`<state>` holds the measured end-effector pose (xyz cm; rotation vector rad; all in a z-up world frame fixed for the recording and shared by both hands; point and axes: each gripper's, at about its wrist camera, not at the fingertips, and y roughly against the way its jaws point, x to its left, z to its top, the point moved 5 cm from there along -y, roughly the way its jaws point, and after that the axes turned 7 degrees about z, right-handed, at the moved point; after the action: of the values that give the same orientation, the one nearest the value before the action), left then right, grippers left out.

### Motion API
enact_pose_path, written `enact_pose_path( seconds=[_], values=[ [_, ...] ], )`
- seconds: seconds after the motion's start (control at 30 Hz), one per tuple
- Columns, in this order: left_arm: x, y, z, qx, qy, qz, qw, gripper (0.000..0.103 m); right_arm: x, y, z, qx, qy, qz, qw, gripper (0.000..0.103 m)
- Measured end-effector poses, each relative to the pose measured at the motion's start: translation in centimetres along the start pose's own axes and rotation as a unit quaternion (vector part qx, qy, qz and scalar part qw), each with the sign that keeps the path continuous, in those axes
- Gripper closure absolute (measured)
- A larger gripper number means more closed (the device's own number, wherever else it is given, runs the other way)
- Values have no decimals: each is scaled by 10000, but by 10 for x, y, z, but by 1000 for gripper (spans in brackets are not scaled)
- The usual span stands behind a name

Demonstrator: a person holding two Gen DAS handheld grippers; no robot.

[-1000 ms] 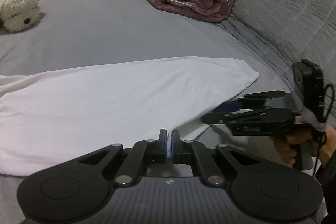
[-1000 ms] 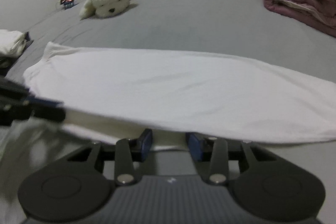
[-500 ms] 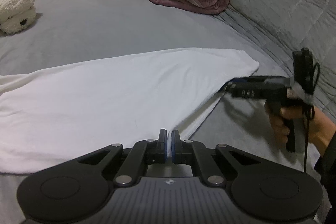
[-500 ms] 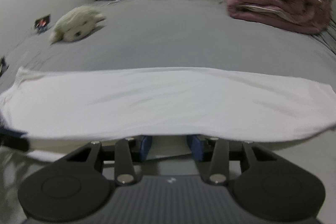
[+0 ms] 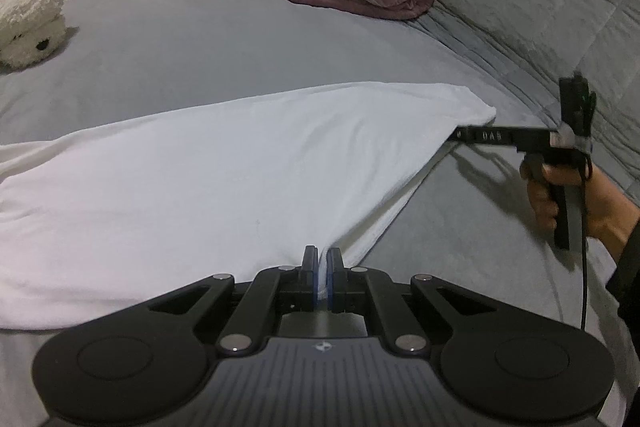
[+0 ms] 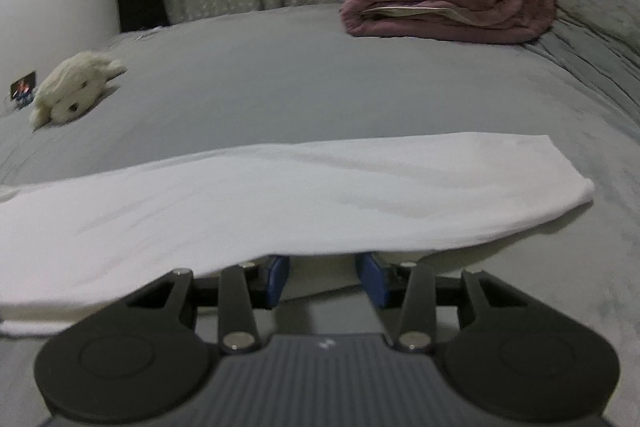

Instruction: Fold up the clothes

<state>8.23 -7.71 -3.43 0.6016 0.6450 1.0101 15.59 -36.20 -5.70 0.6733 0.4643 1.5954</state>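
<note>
The white garment (image 5: 224,163) is lying lengthwise left to right across the grey bed (image 5: 224,39), the left tongs (image 5: 322,259) pinching its near edge while the right tongs (image 6: 322,277), standing wide, are reaching under its right-hand near edge.

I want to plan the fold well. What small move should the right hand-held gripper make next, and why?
Probably it should close on the white cloth garment. The right hand-held gripper stands open, its blue pads apart under the garment's near edge, while the left hand-held gripper is already shut on another edge. With both edges held, the garment could be lifted and folded over the grey bed cover.
</note>
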Motion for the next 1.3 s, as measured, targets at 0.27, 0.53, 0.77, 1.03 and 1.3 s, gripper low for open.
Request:
enact_pose_path(
  seconds=[0.27, 0.53, 0.77, 1.03, 1.3],
  values=[
    [1, -2, -1, 48, -36, 2, 10000, 100, -49, -6, 11, -93, -133, -368, 9992, 63],
    [3, -5, -1, 55, -79, 15, 10000, 100, -102, -5, 25, -180, -413, -769, 9960, 63],
    [3, -8, 0, 74, -132, -14, 9999, 100, -136, 3, 23, -354, -669, -959, 9925, 51],
    [4, -11, 1, 73, -153, -2, 9999, 100, -172, 15, 20, -365, -776, -1636, 9828, 51],
    [2, -14, 1, 90, -169, -44, 9998, 100, -206, 37, 18, -376, -1168, -2796, 9522, 50]
  ],
)
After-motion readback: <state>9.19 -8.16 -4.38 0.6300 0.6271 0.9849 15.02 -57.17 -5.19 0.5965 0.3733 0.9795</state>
